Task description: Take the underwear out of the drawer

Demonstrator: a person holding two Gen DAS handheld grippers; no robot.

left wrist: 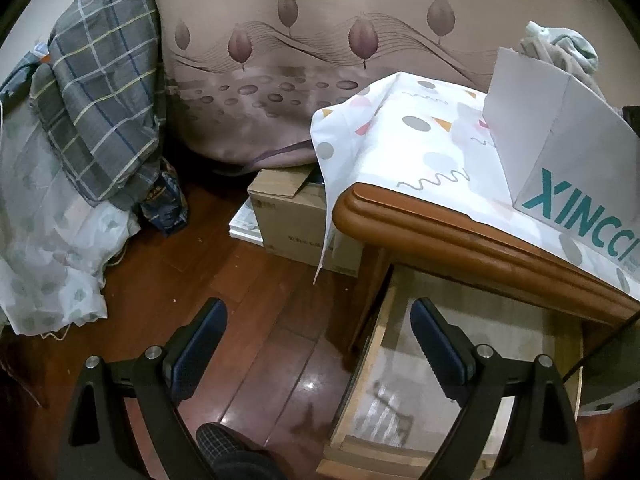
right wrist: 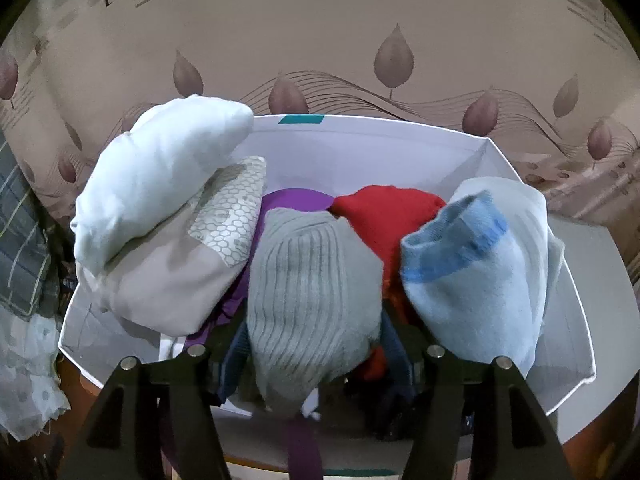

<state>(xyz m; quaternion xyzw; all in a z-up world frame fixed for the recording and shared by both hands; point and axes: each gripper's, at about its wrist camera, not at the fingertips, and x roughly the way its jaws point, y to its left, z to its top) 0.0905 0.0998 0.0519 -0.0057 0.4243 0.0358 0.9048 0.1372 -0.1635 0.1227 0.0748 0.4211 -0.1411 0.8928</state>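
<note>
In the right wrist view a white box (right wrist: 360, 148) is packed with rolled garments: a white one (right wrist: 160, 176), a beige honeycomb-print one (right wrist: 180, 268), a purple one (right wrist: 296, 200), a red one (right wrist: 384, 216) and a light blue one (right wrist: 472, 264). A grey ribbed bundle (right wrist: 312, 288) lies on the pile between the fingers of my right gripper (right wrist: 314, 340). The jaws stand apart and it does not look squeezed; the fingertips are mostly hidden beside it. My left gripper (left wrist: 320, 320) hangs open and empty over the floor beside the pulled-out drawer (left wrist: 460, 360), whose paper-lined bottom shows.
The same box (left wrist: 560, 140), printed with teal letters, stands on a patterned cloth (left wrist: 420, 132) over the wooden cabinet top (left wrist: 460, 236). A cardboard box (left wrist: 296, 216) sits on the floor by the curtain. Plaid bedding (left wrist: 100, 100) is heaped on the left.
</note>
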